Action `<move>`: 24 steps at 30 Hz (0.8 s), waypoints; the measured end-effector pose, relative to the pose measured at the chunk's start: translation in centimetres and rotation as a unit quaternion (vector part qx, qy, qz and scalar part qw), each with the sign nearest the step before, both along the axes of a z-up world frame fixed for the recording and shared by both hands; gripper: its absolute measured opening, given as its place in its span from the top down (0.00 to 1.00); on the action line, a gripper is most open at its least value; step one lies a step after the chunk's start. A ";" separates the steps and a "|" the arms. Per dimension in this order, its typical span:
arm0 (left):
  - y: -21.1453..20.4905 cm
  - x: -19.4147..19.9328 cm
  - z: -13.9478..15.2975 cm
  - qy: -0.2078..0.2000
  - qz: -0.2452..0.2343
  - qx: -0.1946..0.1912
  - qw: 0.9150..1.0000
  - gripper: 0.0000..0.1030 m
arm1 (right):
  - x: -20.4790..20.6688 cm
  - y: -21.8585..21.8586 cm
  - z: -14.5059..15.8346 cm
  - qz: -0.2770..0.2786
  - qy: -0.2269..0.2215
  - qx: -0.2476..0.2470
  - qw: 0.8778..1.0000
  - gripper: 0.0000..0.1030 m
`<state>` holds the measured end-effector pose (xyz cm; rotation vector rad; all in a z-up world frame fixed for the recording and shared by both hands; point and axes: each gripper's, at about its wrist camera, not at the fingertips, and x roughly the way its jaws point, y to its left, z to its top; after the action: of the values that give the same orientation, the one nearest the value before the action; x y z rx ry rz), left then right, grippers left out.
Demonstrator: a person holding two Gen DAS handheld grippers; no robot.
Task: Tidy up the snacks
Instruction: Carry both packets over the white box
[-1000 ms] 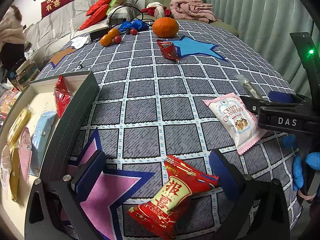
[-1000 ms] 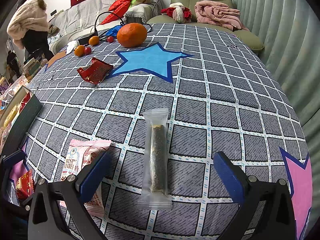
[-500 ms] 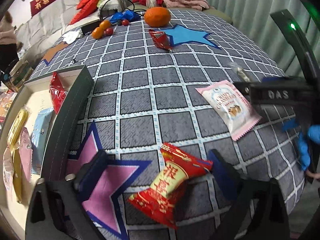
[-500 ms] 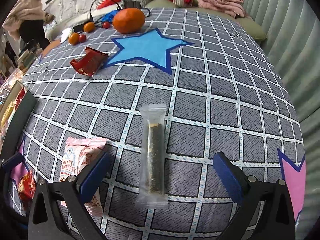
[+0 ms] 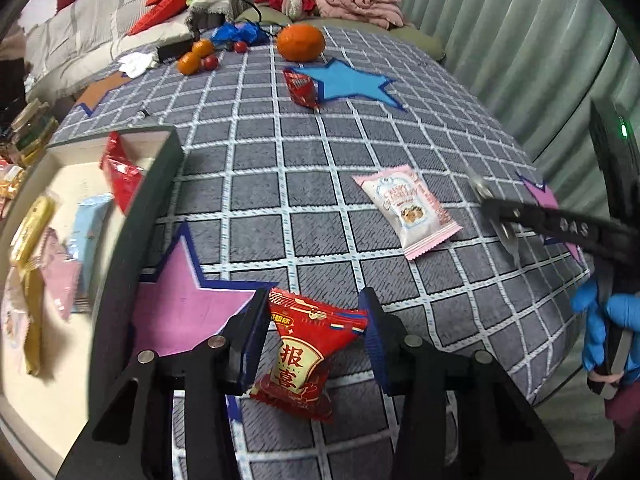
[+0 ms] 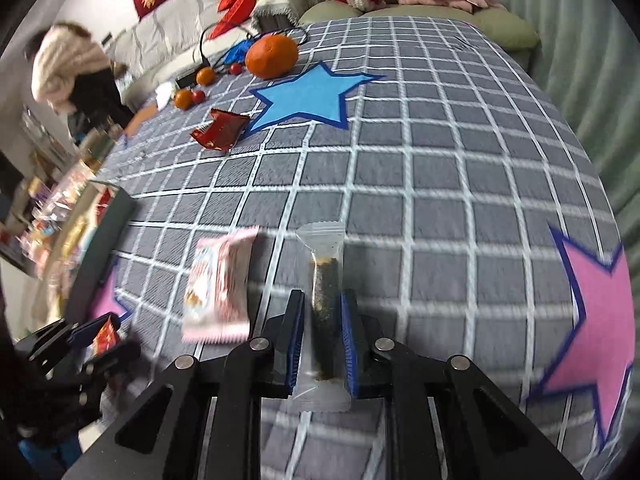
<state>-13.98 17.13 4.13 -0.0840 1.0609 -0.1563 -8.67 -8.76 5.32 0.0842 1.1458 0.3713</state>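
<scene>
A red snack packet with gold characters point(image 5: 300, 360) sits between the pads of my left gripper point(image 5: 314, 312). The jaws are closing and both pads press its sides, holding it just above the checked cloth. My right gripper point(image 6: 323, 300) is shut on a clear-wrapped dark bar point(image 6: 326, 276), which stands upright between the blue pads. A pink snack packet point(image 5: 408, 208) lies flat between the two grippers; in the right wrist view the pink packet point(image 6: 218, 284) is just left of the bar. A dark-walled box point(image 5: 136, 232) holding several snacks stands at the left.
Far across the cloth, a small dark-red packet point(image 5: 300, 86) lies beside a blue star patch. Behind it are a large orange point(image 5: 300, 42) and small fruits point(image 5: 196, 58). The table edge drops off at the right near a curtain. A person point(image 6: 68, 68) stands far left.
Both grippers went from wide open to closed: the left onto the red packet, the right onto the clear-wrapped bar. Both have risen slightly with their packets, and the right view has shifted.
</scene>
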 end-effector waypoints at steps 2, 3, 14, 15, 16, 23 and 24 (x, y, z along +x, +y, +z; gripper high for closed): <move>0.3 -0.4 0.9 -0.008 0.005 -0.002 1.000 0.53 | -0.5 -0.6 0.5 -0.006 0.000 0.010 1.000 0.81; 0.5 -0.6 1.3 -0.013 0.007 -0.002 1.000 0.53 | -0.8 -0.9 0.8 -0.009 -0.001 0.016 1.000 0.81; 5.5 -2.9 5.9 -0.059 0.044 0.010 0.997 0.53 | -2.1 4.4 4.2 0.040 -0.024 0.047 0.998 0.81; 6.2 -3.1 6.1 -0.062 0.050 0.011 0.997 0.52 | -2.2 5.7 4.6 0.052 -0.025 0.051 0.997 0.81; 7.5 -3.5 6.4 -0.066 0.061 0.013 0.996 0.52 | -2.2 6.4 4.7 0.059 -0.025 0.053 0.997 0.81; 15.2 -5.7 6.5 -0.071 0.138 0.023 0.988 0.52 | -3.2 15.1 5.6 0.139 -0.017 0.071 0.988 0.81; 16.2 -6.1 6.3 -0.068 0.150 0.023 0.986 0.52 | -3.4 16.4 5.5 0.152 -0.015 0.072 0.986 0.81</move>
<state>-20.05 33.33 10.44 -0.1865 0.9030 0.1334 -12.12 7.69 10.84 0.0297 1.1020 0.7239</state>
